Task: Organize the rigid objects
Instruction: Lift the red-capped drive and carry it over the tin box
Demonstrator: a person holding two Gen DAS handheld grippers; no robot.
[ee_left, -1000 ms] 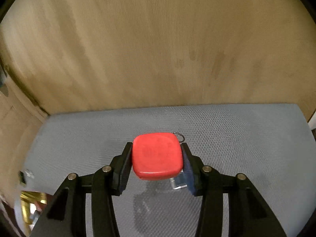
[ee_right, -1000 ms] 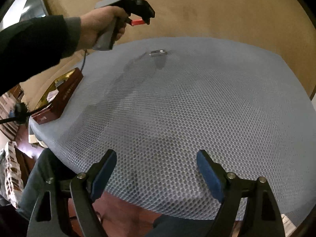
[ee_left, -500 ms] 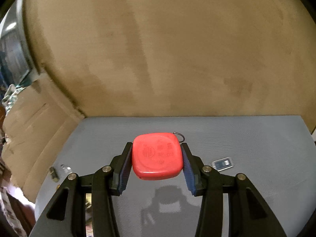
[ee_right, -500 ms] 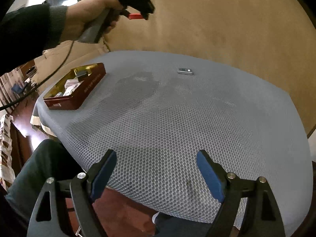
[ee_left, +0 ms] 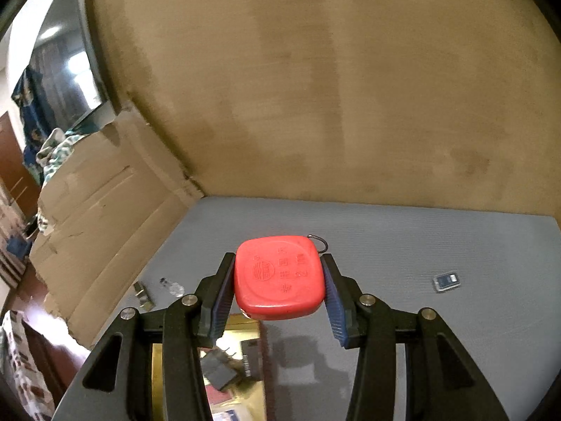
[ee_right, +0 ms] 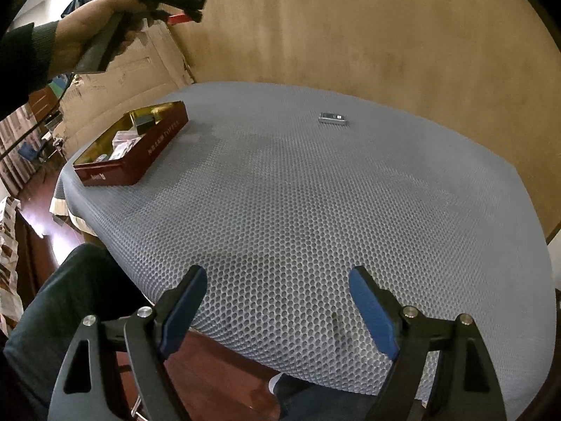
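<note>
left hand-held gripper (ee_left: 278,280) clamps red case (ee_left: 278,277) above tin (ee_right: 133,147).

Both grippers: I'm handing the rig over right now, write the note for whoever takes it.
Left gripper: shut on the red tape measure, held in the air above the open tin.
Right gripper: open, empty, over the near edge of the grey mat.
Tin: at the mat's left edge, already holding several small items.
Left to do: drop the tape measure in the tin, then collect the small dark card case lying alone at the far side, and the small bits beyond the tin.
</note>
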